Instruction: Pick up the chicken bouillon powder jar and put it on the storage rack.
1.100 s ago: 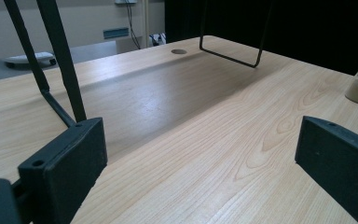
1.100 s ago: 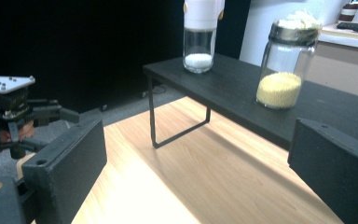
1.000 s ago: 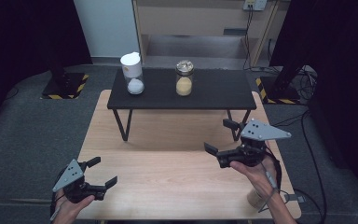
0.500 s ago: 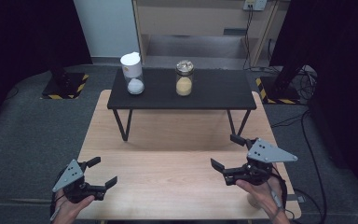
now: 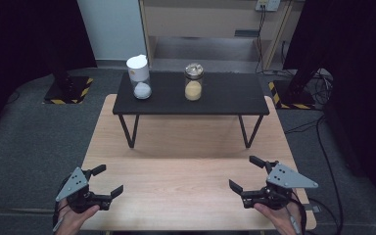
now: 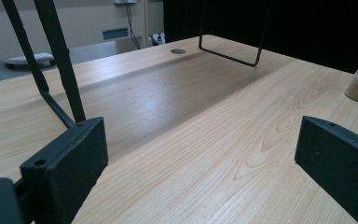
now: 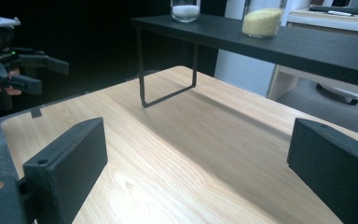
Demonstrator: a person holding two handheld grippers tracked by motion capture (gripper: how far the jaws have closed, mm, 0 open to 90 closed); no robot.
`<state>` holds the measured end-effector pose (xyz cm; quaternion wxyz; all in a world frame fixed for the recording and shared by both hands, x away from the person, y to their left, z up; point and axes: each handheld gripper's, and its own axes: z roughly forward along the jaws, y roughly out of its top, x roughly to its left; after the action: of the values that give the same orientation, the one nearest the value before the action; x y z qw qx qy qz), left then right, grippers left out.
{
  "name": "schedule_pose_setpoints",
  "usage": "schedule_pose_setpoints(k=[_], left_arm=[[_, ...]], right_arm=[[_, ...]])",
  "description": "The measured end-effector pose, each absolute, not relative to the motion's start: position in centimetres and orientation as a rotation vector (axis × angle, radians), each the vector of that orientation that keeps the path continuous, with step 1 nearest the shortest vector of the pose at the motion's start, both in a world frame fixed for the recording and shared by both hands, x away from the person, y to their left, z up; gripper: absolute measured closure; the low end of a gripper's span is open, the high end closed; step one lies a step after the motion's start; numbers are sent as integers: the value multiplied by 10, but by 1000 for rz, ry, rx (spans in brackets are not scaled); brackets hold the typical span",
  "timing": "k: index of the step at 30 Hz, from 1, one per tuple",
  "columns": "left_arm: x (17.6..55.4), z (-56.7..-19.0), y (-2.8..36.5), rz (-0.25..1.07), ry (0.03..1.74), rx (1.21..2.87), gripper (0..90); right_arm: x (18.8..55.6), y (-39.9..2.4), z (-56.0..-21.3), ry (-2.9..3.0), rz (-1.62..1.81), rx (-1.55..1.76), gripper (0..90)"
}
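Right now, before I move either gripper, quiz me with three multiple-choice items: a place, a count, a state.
1. Where do the jars stand?
A. on the black shelf
B. on the wooden table
C. on the floor

2. How many jars are on the shelf?
A. one
B. two
C. four

3. How is the right gripper?
A. shut on a jar
B. open, holding nothing
C. shut on a lid

Answers:
1 A: the white-filled jar and yellow-filled jar sit on the black shelf.
2 B: two show.
3 B: the right gripper has jaws apart over the wooden table.
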<state>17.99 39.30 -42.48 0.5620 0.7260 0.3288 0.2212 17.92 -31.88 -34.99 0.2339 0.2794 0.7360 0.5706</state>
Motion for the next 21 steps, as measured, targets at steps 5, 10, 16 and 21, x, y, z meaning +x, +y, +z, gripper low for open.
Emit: schedule_pose_setpoints(k=[5, 10, 16, 21], left_arm=[[180, -425, 393, 521, 776, 1710, 16], [180, -425, 393, 522, 776, 1709, 17], [180, -425, 393, 521, 771, 1710, 17], [181, -425, 393, 519, 767, 1710, 18]], right_arm=[[175, -324, -362, 2016, 1558, 793, 56], [172, -326, -368, 2022, 1544, 815, 56], [171, -329, -376, 2020, 1548, 828, 57], [171, -329, -384, 2016, 1542, 831, 59]])
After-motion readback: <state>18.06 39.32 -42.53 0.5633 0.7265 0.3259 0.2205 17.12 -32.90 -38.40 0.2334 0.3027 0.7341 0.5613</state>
